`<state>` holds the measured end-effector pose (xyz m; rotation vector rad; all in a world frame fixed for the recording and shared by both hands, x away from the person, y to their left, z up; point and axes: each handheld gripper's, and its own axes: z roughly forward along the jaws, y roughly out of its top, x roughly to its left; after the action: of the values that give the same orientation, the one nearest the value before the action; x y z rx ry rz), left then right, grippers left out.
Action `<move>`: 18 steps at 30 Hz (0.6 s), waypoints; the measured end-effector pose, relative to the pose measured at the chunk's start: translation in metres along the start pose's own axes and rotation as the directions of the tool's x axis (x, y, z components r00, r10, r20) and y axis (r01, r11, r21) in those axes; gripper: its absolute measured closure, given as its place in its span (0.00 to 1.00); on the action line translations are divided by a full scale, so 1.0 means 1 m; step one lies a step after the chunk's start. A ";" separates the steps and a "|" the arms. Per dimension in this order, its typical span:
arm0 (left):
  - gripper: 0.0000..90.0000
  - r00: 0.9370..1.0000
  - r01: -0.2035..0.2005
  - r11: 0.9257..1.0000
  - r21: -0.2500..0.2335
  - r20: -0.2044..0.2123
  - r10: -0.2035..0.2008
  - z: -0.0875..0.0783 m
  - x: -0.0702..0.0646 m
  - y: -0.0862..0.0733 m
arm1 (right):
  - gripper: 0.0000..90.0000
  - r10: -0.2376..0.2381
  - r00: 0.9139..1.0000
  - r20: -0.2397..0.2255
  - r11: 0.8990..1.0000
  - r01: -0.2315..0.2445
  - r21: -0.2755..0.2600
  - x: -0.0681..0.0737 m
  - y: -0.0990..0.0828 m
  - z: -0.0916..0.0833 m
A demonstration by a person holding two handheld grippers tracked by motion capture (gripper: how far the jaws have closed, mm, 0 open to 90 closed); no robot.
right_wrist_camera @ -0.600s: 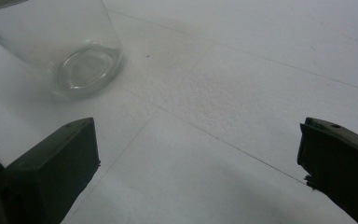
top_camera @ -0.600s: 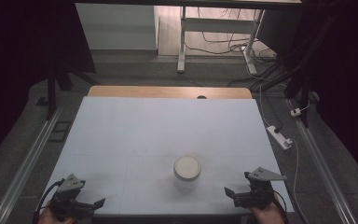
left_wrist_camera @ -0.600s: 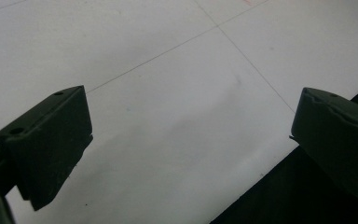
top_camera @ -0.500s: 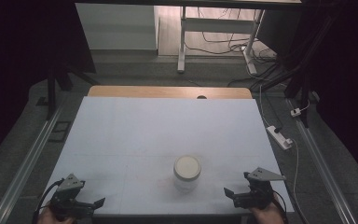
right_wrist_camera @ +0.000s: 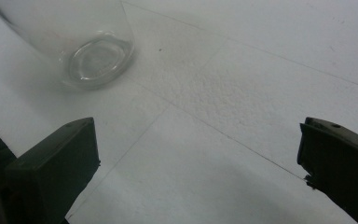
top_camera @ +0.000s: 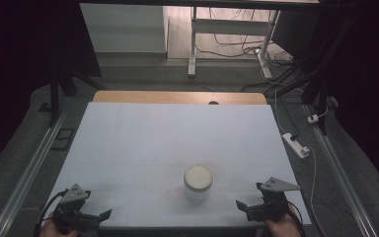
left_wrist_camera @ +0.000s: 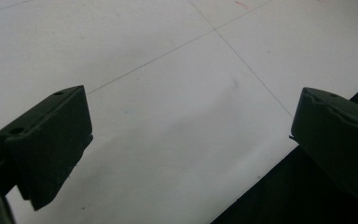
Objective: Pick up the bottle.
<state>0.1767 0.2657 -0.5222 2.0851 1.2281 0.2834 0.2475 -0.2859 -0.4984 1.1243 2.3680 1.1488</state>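
Observation:
A clear glass jar with a pale lid (top_camera: pixel 198 180) stands upright on the white table (top_camera: pixel 168 138), near the front and a little right of centre. Its glass base (right_wrist_camera: pixel 95 58) shows at the upper left of the right gripper view. My right gripper (top_camera: pixel 243 207) is low at the front right, to the right of the jar and apart from it, open with nothing between its jaws. My left gripper (top_camera: pixel 103 216) rests at the front left corner, open and empty, over bare table (left_wrist_camera: pixel 177 93) next to the front edge.
A wooden strip (top_camera: pixel 177 97) runs along the table's far edge. A white power strip (top_camera: pixel 296 144) with its cable lies on the floor to the right. Metal rails (top_camera: pixel 27 177) flank both sides. A desk frame (top_camera: pixel 193 44) stands beyond the table.
The left gripper has shifted slightly. The jar and the right gripper have stayed in place.

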 end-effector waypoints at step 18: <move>0.00 1.000 -0.012 1.000 0.003 0.003 0.012 0.001 -0.001 0.001 | 0.00 -0.011 1.000 -0.026 1.000 0.011 -0.017 0.007 0.005 0.000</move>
<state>0.1768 0.2643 -0.5221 2.0955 1.2157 0.2838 0.2454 -0.2785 -0.4935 1.0959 2.3766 1.1846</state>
